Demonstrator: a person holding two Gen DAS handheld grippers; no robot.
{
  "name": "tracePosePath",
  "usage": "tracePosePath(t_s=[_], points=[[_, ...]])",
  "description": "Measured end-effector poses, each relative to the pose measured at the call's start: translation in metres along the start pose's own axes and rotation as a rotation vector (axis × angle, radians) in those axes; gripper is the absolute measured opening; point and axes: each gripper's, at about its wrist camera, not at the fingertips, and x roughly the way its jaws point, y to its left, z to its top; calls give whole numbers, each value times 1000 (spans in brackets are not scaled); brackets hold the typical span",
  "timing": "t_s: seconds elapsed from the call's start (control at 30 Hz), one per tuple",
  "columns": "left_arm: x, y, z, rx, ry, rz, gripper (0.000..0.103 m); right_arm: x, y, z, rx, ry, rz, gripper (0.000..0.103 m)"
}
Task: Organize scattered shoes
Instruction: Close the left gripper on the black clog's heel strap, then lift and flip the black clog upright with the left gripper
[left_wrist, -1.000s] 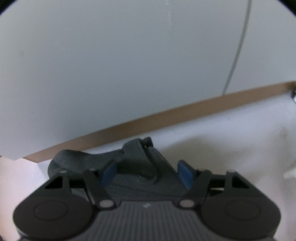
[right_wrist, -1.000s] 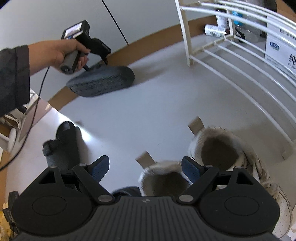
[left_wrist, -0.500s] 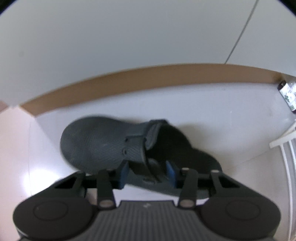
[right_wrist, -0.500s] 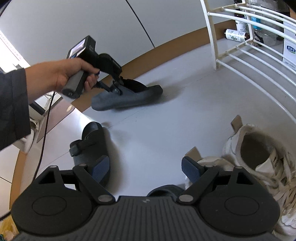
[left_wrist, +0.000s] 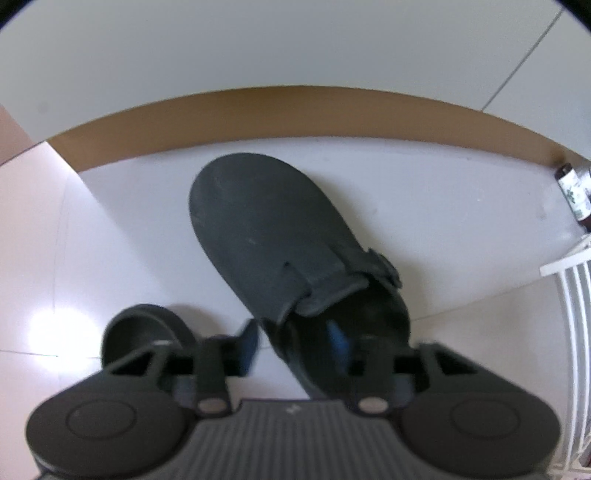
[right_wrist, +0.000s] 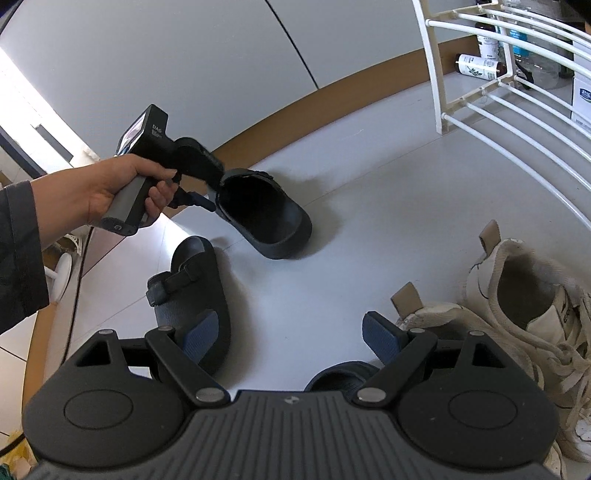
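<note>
Dark clog (left_wrist: 280, 236) set on the floor (right_wrist: 369, 206) near the baseboard, its heel wall straddled by the left tool (left_wrist: 295, 341), jaws just reopened and not pinching, right tool (right_wrist: 291, 332) spread wide and empty above a sandal (right_wrist: 195, 280), white sneakers (right_wrist: 517, 295) beside it.

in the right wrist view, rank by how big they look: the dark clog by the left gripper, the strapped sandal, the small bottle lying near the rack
1. strapped sandal and dark clog: look alike; the sandal is nearer the camera, so unranked.
2. small bottle: clearly smallest, though farthest.

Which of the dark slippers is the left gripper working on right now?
The closed-toe clog near the brown baseboard; the left gripper straddles its heel wall. The open-toe strap sandal lies flat and untouched closer to the right gripper.
</note>
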Motion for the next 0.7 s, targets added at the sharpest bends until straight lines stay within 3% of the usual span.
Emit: tracePosePath(t_s=[0.17, 0.27, 0.33, 0.47, 0.7], points=[[23, 2, -9, -19, 10, 44, 55, 1, -2, -2, -6, 8, -14, 89], [34, 9, -13, -49, -4, 60, 19, 2, -6, -1, 4, 9, -27, 89], [31, 13, -12, -72, -24, 46, 17, 2, -7, 0, 4, 6, -31, 89], [15, 16, -3, -26, -57, 82, 14, 3, -5, 0, -3, 8, -30, 89], [-20, 35, 6, -58, -67, 28, 12, 4, 7, 1, -33, 12, -15, 89]])
